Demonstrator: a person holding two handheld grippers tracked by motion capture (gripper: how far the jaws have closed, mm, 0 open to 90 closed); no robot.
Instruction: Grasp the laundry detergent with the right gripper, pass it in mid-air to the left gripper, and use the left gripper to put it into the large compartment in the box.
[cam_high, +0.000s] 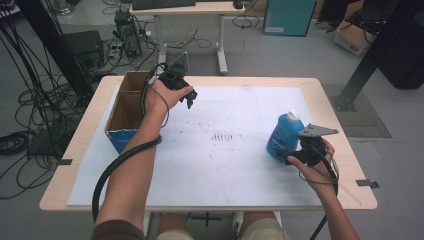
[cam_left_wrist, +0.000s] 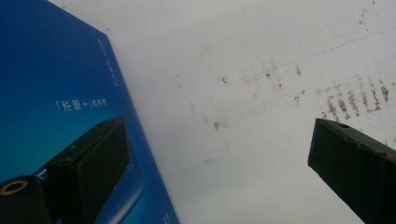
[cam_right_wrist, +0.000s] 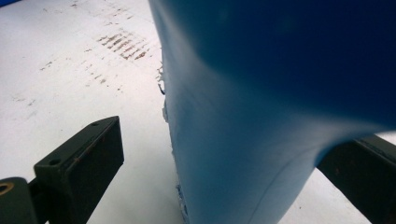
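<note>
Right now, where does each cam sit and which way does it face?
High view: above the person's side, facing forward and down on the table; forearms, left gripper, right gripper.
Left gripper view: on that gripper, facing the white sheet and blue box; own jaws wide.
Right gripper view: facing the blue bottle between its jaws.
Shared: the brown-marked sheet.

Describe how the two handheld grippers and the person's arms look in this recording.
Both grippers, left and right, are black with blocky rectangular jaws. The right one carries a grey three-cornered plate. A thick black cable trails along the left forearm, a thinner one from the right. The forearms are bare, with brown sleeves at the bottom edge.
</note>
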